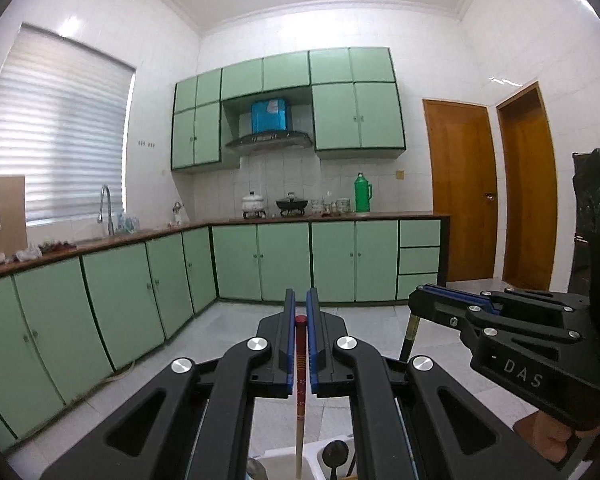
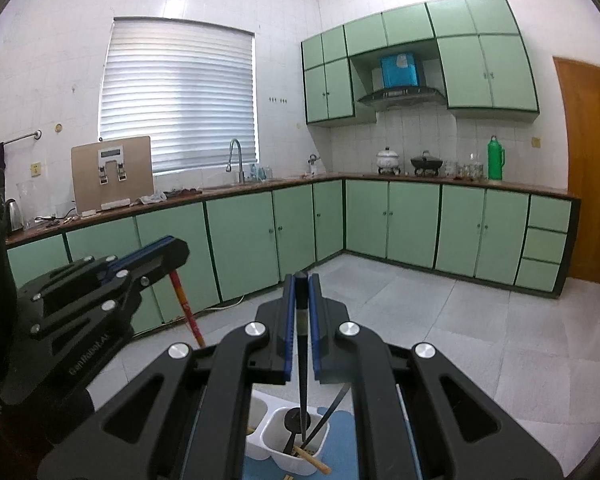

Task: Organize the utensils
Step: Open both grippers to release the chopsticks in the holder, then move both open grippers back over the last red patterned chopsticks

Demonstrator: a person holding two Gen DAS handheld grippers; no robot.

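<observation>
My left gripper [image 1: 301, 300] is shut on a red-topped chopstick [image 1: 300, 364] that hangs straight down into a white utensil holder [image 1: 278, 458]. My right gripper [image 2: 301, 285] is shut on a black chopstick [image 2: 302, 360] whose tip reaches down into the white utensil holder [image 2: 274, 434]. The holder has two compartments; the right one holds a black spoon [image 2: 293, 424], another dark chopstick and a wooden one. Each gripper shows in the other's view: the right gripper [image 1: 424, 298] at the right, the left gripper [image 2: 172, 246] at the left with the red chopstick [image 2: 186, 304].
The holder stands on a blue mat [image 2: 340, 448]. Beyond lies a grey tiled floor [image 2: 440, 320], green base cabinets [image 2: 240, 236] under a brown counter with a sink tap [image 2: 236, 158], pots and a green flask [image 2: 495, 159]. Wooden doors [image 1: 460, 188] stand at the right.
</observation>
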